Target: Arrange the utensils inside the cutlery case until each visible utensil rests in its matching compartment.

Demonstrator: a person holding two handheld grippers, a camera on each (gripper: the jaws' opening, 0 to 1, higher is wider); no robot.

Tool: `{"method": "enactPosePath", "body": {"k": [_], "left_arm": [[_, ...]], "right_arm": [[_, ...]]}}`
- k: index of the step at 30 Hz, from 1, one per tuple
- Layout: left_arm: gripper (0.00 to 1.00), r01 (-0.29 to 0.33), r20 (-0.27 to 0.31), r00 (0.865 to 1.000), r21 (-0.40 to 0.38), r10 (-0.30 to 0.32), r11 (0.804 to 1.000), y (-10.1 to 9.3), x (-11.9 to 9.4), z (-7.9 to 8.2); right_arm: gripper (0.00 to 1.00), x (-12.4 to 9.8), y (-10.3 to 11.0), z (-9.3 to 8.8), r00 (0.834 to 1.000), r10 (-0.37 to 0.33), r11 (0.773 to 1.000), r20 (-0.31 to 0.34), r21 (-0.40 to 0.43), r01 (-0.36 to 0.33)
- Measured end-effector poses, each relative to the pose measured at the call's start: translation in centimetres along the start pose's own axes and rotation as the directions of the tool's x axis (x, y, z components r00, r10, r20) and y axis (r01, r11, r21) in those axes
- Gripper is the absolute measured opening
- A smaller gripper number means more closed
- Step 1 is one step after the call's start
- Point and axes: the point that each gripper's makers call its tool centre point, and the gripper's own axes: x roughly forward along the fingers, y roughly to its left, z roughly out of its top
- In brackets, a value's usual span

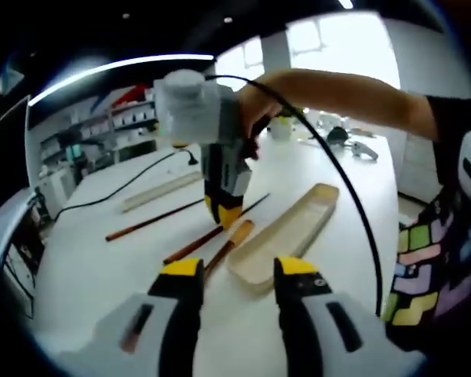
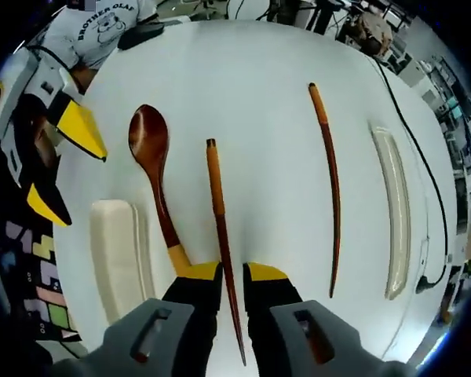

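Right gripper view: nothing is yet stowed, since the spoon (image 2: 151, 157) at 10 o'clock and the far chopstick (image 2: 328, 173) at 2 o'clock lie on the table (image 2: 251, 71) outside the case (image 2: 119, 255) at 8 o'clock. The right gripper (image 2: 224, 276) is narrowed around the near chopstick (image 2: 218, 228), though a firm grip cannot be told. The left gripper (image 1: 238, 271) is held apart, empty, so all three pieces are judged left to place.

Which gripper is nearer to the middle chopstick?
Right. The right gripper has its jaws on either side of the middle chopstick. The left gripper hovers off to the side, beyond the wooden spoon.
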Motion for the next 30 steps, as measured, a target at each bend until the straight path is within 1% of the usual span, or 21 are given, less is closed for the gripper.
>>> {"method": "enactPosePath", "body": {"k": [2, 3, 4, 5, 6, 8, 10, 12, 14, 15, 23, 27, 30], "left_arm": [[0.38, -0.005, 0.003, 1.000, -0.005, 0.005, 1.000, 0.2, -0.2, -0.1], [0.38, -0.009, 0.006, 1.000, -0.007, 0.009, 1.000, 0.4, -0.3, -0.1], [0.38, -0.012, 0.009, 1.000, -0.009, 0.012, 1.000, 0.5, -0.4, -0.1], [0.38, -0.017, 0.013, 1.000, -0.014, 0.017, 1.000, 0.7, -0.6, -0.1], [0.38, -0.021, 0.015, 1.000, -0.018, 0.021, 1.000, 0.9, -0.7, -0.2], [0.38, -0.032, 0.017, 0.999, -0.026, 0.033, 0.999, 1.3, -0.9, -0.3], [0.38, -0.047, 0.018, 0.999, -0.037, 0.048, 0.998, 1.7, -1.2, -0.3], [0.38, -0.055, 0.023, 0.998, -0.041, 0.056, 0.998, 1.9, -1.3, -0.3], [0.38, -0.060, 0.024, 0.998, -0.047, 0.061, 0.997, 2.1, -1.4, -0.2], [0.38, -0.062, 0.024, 0.998, -0.048, 0.063, 0.997, 2.1, -1.5, -0.2], [0.38, -0.064, 0.030, 0.997, -0.050, 0.066, 0.997, 2.3, -1.5, -0.1], [0.38, -0.061, 0.037, 0.997, -0.055, 0.064, 0.997, 2.3, -1.6, -0.1], [0.38, -0.061, 0.037, 0.997, -0.058, 0.063, 0.996, 2.3, -1.5, 0.0]], "right_arm": [[0.09, 0.0, 0.2, -0.2, 1.000, -0.015, 1.000, 0.000, 0.002, 0.015], [0.07, 0.0, 0.4, -0.2, 1.000, -0.014, 1.000, 0.003, -0.027, 0.014], [0.03, 0.1, 0.7, -0.1, 1.000, -0.007, 0.994, 0.006, -0.112, 0.007], [0.03, 0.0, 0.6, 0.0, 1.000, -0.022, 0.987, 0.012, -0.157, 0.024], [0.03, 0.0, 0.8, -0.2, 1.000, -0.026, 0.992, 0.006, -0.126, 0.026], [0.02, 0.0, 0.7, -0.2, 1.000, -0.026, 0.994, -0.011, -0.105, 0.025], [0.02, 0.0, 0.6, -0.2, 1.000, -0.023, 0.993, -0.020, -0.114, 0.020], [0.02, 0.1, 0.6, -0.2, 0.999, -0.024, 0.995, -0.031, -0.099, 0.021], [0.02, 0.1, 0.6, -0.2, 0.999, -0.030, 0.995, -0.043, -0.101, 0.026], [0.02, 0.1, 0.6, -0.3, 0.998, -0.035, 0.997, -0.047, -0.073, 0.032], [0.02, 0.2, 0.4, -0.3, 0.995, -0.037, 0.996, -0.090, -0.087, 0.029], [0.02, 0.2, 0.5, -0.3, 0.994, -0.066, 0.995, -0.084, -0.084, 0.059], [0.02, 0.2, 0.5, -0.4, 0.994, -0.074, 0.995, -0.082, -0.071, 0.068]]}}
